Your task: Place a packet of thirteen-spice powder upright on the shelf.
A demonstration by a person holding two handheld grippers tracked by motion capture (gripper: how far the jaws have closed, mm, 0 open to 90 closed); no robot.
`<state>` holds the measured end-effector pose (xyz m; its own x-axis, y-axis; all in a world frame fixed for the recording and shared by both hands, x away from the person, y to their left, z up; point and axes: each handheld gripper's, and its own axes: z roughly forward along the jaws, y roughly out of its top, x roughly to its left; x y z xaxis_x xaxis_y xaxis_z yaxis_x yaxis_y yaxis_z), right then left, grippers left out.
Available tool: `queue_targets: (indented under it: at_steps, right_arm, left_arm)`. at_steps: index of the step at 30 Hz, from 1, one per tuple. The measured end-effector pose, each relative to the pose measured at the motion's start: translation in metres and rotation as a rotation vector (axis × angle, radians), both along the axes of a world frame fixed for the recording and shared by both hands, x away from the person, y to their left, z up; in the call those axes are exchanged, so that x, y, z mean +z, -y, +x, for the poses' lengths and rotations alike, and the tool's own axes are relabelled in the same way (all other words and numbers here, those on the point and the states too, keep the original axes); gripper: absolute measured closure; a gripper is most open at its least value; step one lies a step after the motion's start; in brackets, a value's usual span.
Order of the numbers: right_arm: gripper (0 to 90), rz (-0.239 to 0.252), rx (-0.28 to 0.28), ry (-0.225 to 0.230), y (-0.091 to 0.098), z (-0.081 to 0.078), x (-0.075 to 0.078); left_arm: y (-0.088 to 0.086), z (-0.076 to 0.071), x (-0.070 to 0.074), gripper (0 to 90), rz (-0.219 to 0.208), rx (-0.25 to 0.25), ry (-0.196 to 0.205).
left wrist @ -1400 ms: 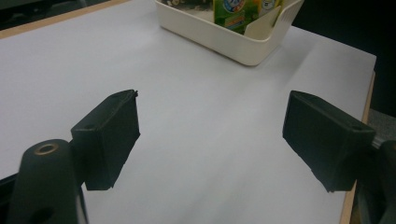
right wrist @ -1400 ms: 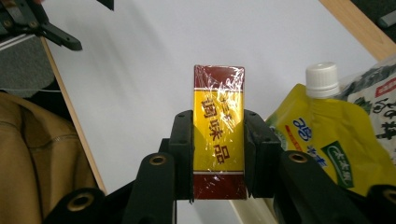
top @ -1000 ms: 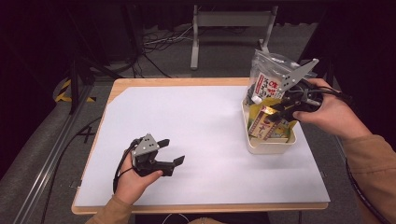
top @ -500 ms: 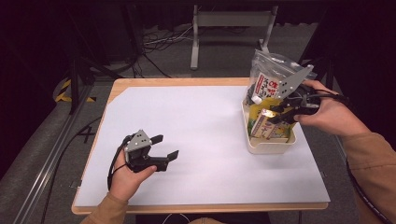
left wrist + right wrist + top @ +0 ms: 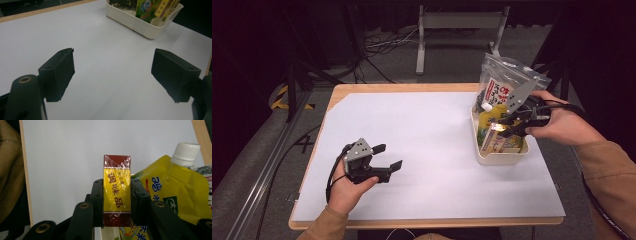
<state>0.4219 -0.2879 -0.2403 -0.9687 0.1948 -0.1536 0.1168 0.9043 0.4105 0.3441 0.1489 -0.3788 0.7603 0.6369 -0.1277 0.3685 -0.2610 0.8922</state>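
Left tool (image 5: 388,156) drifted leftward; yellow box (image 5: 117,192) sits clamped in right tool (image 5: 117,203).

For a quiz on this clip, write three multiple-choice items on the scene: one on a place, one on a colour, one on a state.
1. Where does the bin stand?
A. at the mat's right side
B. at the mat's left side
C. on the floor

2. What colours is the box in the right tool?
A. blue and white
B. yellow and dark red
C. all black

3. How is the left tool?
A. shut on a pouch
B. shut on the bin's rim
C. open, nothing between its jaws

Answers: 1 A, the high view shows the bin on the mat's right part. 2 B, the right gripper view shows a yellow face with dark red ends. 3 C, the left gripper view shows bare mat between the parted jaws.
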Motion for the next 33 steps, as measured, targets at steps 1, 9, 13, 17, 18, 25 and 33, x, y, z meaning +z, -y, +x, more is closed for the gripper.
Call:
queue_targets:
  at_steps: [1,9,13,17,18,25,33]
  right_arm:
    - [68.3,-0.003,0.001,-0.005,0.000,0.001,-0.001]
    - [68.2,-0.023,0.009,-0.056,0.003,0.004,-0.014]
    - [68.1,-0.048,-0.006,-0.066,0.003,0.005,-0.019]
    - [68.1,-0.071,-0.007,-0.068,0.004,0.007,-0.023]
    - [68.0,-0.075,-0.011,-0.069,0.004,0.007,-0.024]
    - [67.8,-0.106,0.006,-0.056,0.003,0.008,-0.034]
    - [67.4,-0.138,0.009,-0.051,0.005,0.009,-0.046]
  left_arm:
    - [0.000,0.000,0.000,19.4,0.000,0.001,0.000]
    - [0.000,0.001,-0.002,19.6,0.004,0.006,-0.018]
    - [0.000,0.001,-0.002,19.6,0.003,0.007,-0.015]
    - [-0.001,0.001,-0.001,19.6,0.002,0.006,-0.017]
    - [-0.001,0.001,-0.001,19.6,0.002,0.005,-0.017]
    - [0.000,0.001,-0.001,19.6,0.000,0.005,-0.016]
    - [0.000,0.001,-0.002,19.6,0.002,-0.001,-0.021]
